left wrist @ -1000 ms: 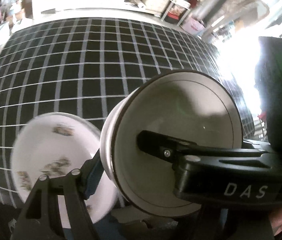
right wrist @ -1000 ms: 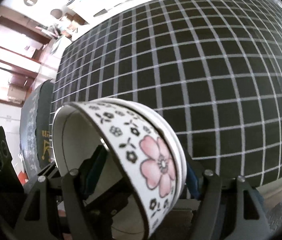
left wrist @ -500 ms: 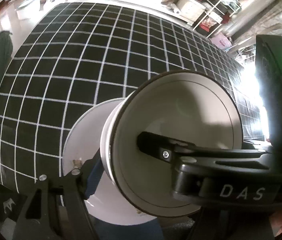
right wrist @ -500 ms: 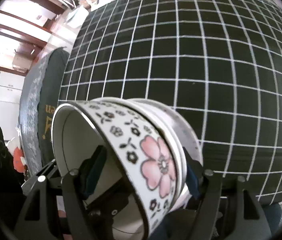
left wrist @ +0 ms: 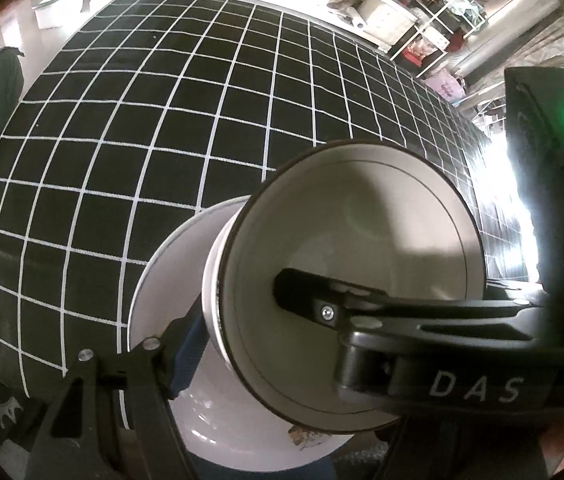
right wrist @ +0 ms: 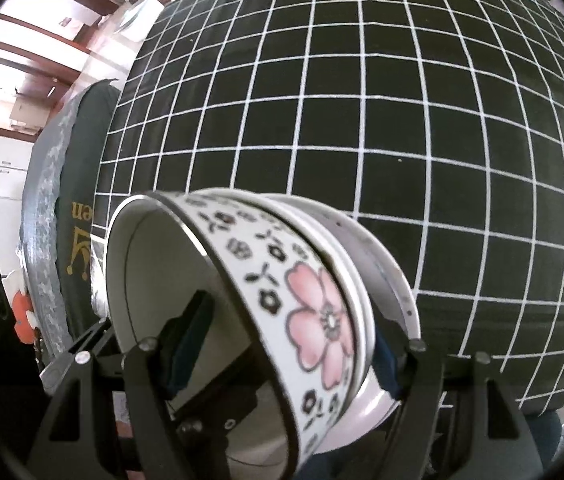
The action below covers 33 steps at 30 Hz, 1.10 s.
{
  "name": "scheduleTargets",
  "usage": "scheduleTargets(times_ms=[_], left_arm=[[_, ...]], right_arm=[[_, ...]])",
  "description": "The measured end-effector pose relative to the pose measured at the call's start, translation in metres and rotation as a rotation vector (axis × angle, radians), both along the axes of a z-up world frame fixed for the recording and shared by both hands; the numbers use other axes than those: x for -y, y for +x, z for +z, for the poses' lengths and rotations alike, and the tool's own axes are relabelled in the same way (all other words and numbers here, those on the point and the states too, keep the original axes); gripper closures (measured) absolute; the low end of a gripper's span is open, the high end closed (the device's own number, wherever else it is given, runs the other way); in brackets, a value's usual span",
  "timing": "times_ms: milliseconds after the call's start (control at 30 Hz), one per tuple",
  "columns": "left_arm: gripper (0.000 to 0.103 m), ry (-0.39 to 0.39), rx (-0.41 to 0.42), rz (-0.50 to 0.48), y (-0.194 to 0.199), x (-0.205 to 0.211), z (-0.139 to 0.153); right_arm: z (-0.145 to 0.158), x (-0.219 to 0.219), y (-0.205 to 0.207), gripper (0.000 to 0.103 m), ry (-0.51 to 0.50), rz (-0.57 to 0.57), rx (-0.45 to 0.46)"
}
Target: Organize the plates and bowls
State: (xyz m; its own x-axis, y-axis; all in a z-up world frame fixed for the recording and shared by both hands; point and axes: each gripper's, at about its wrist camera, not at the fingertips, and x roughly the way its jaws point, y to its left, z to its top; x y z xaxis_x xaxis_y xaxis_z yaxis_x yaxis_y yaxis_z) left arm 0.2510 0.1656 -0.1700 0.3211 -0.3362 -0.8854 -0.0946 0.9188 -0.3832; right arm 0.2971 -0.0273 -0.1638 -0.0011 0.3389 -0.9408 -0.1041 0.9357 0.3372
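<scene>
black angular left gripper (left wrist: 242,320) and right gripper (right wrist: 282,348), silver screws, blue pads, white "das" lettering.

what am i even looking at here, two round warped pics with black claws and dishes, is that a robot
No robot: a person holds a two-finger gripper in each hand, and each gripper carries a fisheye camera looking along its fingers, hence the round, bent pictures.

The left-hand picture shows the left gripper clamped on the wall of a bowl with a dark rim, one finger inside and one outside. A white plate sits right behind it.

The right-hand picture shows the right gripper clamped the same way on a bowl with a pink flower, with what looks like more white dishes nested against it.

Below both lies a black tablecloth with white grid lines; what shows of it is bare.
</scene>
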Motion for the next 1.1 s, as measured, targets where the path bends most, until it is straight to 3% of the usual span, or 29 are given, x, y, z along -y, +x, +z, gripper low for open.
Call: scheduleTargets(times_ms=[167, 300, 667, 867, 1100], left_arm=[[0.032, 0.044, 0.018, -0.013, 0.004, 0.009, 0.004], [0.032, 0.029, 0.008, -0.005, 0.013, 0.014, 0.000], [0.033, 0.034, 0.012, 0.026, -0.008, -0.004, 0.008], [0.032, 0.056, 0.039, 0.032, -0.021, 0.000, 0.028], [0.032, 0.099, 0.119, 0.054, -0.043, 0.009, 0.073]], right_arm=[[-0.005, 0.007, -0.001, 0.026, 0.040, -0.013, -0.006], [-0.010, 0.013, -0.001, 0.025, 0.074, -0.027, -0.028], [0.007, 0.017, -0.002, 0.024, 0.062, -0.016, 0.044], [0.024, 0.032, -0.011, 0.024, 0.067, -0.051, 0.090], [0.068, 0.045, -0.028, 0.024, 0.088, -0.063, 0.188]])
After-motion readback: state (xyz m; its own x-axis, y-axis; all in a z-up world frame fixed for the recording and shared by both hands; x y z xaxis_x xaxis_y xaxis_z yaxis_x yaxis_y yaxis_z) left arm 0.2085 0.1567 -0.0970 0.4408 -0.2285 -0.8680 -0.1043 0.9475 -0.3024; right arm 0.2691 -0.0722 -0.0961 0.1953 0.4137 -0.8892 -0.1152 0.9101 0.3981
